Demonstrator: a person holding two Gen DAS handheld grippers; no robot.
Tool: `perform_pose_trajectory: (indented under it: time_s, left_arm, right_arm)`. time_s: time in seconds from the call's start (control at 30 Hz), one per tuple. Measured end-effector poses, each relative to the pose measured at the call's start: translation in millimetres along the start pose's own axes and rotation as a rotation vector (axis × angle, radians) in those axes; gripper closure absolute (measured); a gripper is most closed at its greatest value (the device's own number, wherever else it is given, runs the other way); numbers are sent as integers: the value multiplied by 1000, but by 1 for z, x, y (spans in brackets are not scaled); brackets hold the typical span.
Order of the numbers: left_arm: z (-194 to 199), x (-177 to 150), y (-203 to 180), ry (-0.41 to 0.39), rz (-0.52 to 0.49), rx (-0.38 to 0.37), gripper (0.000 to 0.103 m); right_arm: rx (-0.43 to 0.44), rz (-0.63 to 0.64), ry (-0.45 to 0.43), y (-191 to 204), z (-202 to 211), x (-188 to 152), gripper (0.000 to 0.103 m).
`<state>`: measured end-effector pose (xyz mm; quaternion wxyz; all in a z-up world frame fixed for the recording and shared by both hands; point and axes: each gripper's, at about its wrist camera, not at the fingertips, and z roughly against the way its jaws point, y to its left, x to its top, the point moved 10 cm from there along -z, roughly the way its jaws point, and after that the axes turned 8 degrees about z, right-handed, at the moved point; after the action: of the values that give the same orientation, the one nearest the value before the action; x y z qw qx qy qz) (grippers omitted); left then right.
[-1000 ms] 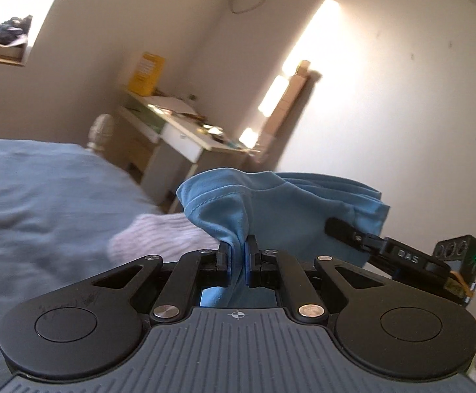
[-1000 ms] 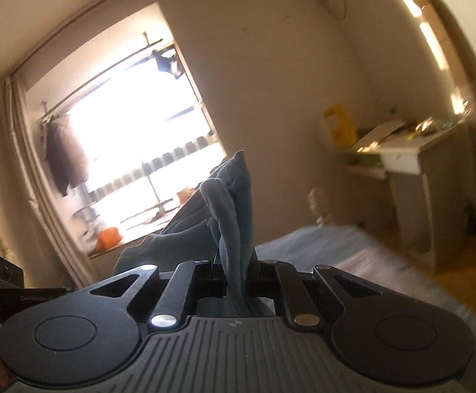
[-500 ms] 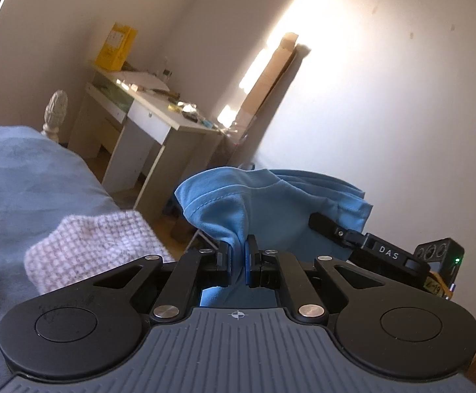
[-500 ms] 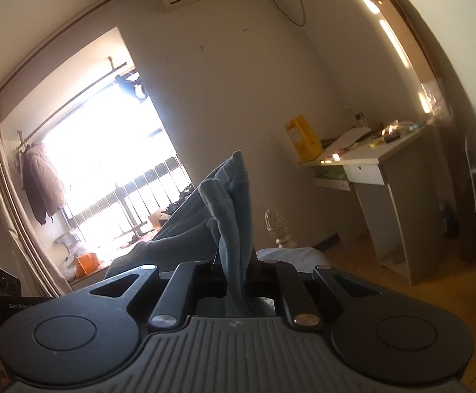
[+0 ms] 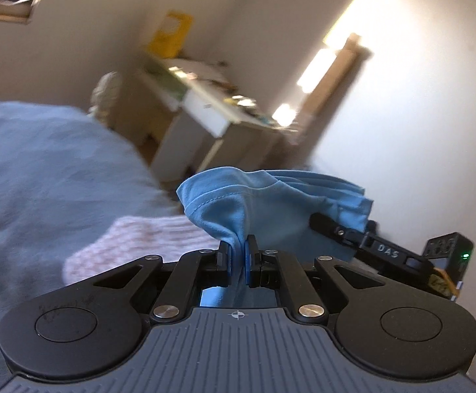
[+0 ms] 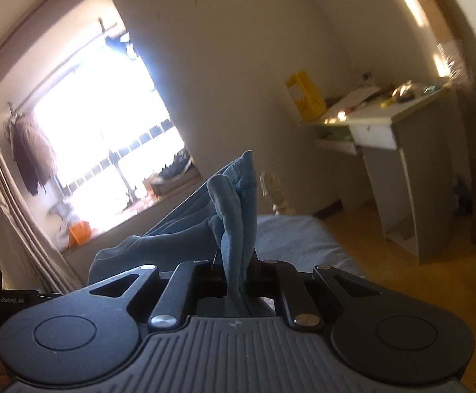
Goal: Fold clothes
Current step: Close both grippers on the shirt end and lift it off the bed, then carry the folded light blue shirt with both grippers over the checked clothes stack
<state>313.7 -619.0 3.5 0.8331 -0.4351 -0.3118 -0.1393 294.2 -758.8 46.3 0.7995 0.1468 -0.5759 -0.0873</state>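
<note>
The soft light-blue cotton garment (image 5: 270,209) is held pinched in both closed claws, left claw (image 5: 237,262) and right claw (image 6: 238,271), above the blue-grey bed (image 5: 41,170), so lowering it flat is probably needed next.

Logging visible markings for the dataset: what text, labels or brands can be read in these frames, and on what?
"DAS": white letters on the black bar of the right gripper, seen from the left wrist.
"GenRobot.AI": pale print, slightly soft, on the black housing at the right wrist view's left edge.
Yellow rectangular box on the white desk: pale label, too blurred to read.
No other text.
</note>
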Motion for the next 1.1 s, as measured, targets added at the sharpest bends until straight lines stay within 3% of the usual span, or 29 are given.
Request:
perform_pose_trajectory:
  time_s: [0.2, 0.53, 0.63, 0.7, 0.73, 0.77, 0.8, 0.87, 0.97, 1.03, 1.1]
  left_arm:
    - [-13, 3, 58, 16, 151, 74, 98]
    - [-21, -4, 114, 33, 307, 120, 98]
    - [-29, -10, 137, 75, 448, 91, 94]
    - [-33, -13, 153, 94, 568, 71, 88]
    - [-35, -13, 162, 99, 632, 61, 86]
    - [-36, -14, 170, 102, 693, 56, 81]
    - [-34, -13, 176, 91, 729, 70, 78]
    - [-30, -10, 182, 70, 746, 95, 70]
    - [-23, -8, 183, 63, 745, 101, 69]
    - [-17, -7, 183, 67, 731, 95, 69]
    - [-10, -6, 184, 76, 720, 86, 68]
  right_arm:
    - [1, 65, 142, 14, -71, -23, 93]
    - [-14, 113, 312, 33, -138, -57, 93]
    - [-46, 81, 359, 29, -155, -67, 89]
    - [-94, 27, 382, 19, -162, -72, 74]
    - [-120, 6, 383, 15, -163, -72, 73]
    - [-141, -15, 379, 11, -163, -71, 70]
    - [-163, -37, 364, 7, -162, -69, 59]
    - [-222, -85, 313, -3, -153, -60, 57]
    - [-293, -189, 215, -25, -124, -46, 42]
    - [-268, -295, 123, -35, -92, -37, 42]
    - [-167, -449, 8, -36, -42, -37, 42]
